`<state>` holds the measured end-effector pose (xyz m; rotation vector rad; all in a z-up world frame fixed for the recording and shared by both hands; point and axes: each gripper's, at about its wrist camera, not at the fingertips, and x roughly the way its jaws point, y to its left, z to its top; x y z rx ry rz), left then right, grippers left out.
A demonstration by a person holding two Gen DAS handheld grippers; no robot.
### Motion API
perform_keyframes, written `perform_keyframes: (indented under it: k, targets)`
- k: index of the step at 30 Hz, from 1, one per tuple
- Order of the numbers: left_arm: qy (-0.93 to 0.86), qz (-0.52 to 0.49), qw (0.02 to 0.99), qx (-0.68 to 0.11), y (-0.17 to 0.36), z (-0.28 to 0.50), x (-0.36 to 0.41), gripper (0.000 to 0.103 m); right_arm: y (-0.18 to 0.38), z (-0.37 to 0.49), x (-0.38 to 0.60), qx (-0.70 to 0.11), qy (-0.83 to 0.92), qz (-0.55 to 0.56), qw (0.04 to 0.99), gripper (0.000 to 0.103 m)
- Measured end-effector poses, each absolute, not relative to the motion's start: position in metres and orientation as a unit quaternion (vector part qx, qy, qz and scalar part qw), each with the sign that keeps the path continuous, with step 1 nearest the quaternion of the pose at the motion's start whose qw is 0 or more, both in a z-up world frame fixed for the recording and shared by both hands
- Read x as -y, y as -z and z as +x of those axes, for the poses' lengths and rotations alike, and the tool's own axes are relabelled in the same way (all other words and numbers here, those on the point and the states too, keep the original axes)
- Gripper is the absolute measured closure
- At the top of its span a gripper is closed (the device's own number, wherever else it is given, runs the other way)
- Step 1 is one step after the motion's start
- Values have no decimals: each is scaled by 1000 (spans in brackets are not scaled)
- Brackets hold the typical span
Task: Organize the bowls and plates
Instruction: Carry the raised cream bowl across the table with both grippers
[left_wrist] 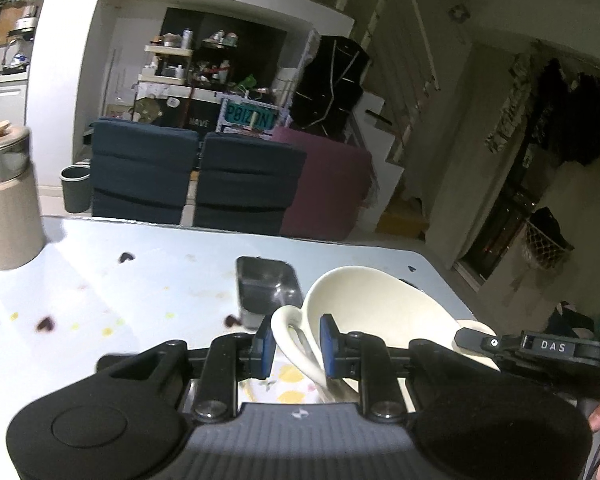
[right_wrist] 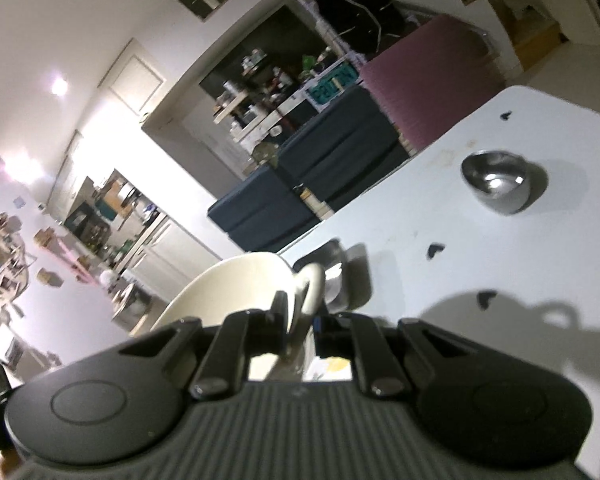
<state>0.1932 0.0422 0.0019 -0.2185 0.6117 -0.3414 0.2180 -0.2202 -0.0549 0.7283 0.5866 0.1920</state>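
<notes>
A cream bowl [left_wrist: 380,304] with a loop handle at each side is held above the table. My left gripper [left_wrist: 296,344] is shut on its left handle [left_wrist: 288,332], blue pads on both sides. My right gripper [right_wrist: 300,320] is shut on the other handle [right_wrist: 312,280] of the same bowl [right_wrist: 228,292]; it also shows at the right of the left wrist view [left_wrist: 476,338]. A steel rectangular tray [left_wrist: 266,288] sits on the table behind the bowl. A small round steel bowl [right_wrist: 500,184] sits further out on the table.
The pale blue table [left_wrist: 140,280] has small dark and yellow marks. A beige flask with a steel lid [left_wrist: 6,192] stands at its far left. Dark blue chairs [left_wrist: 240,184] and a purple one [left_wrist: 328,188] stand beyond the far edge.
</notes>
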Motion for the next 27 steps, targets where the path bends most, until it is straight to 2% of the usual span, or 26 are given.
perform_keyframes:
  k: [10, 27]
  targets:
    - [168, -130, 933, -291, 40, 151, -83, 79, 66, 217, 199, -326, -123, 312, 884, 87]
    - [147, -194, 896, -372, 104, 141, -120, 79, 95, 212, 179, -411, -134, 258, 864, 87]
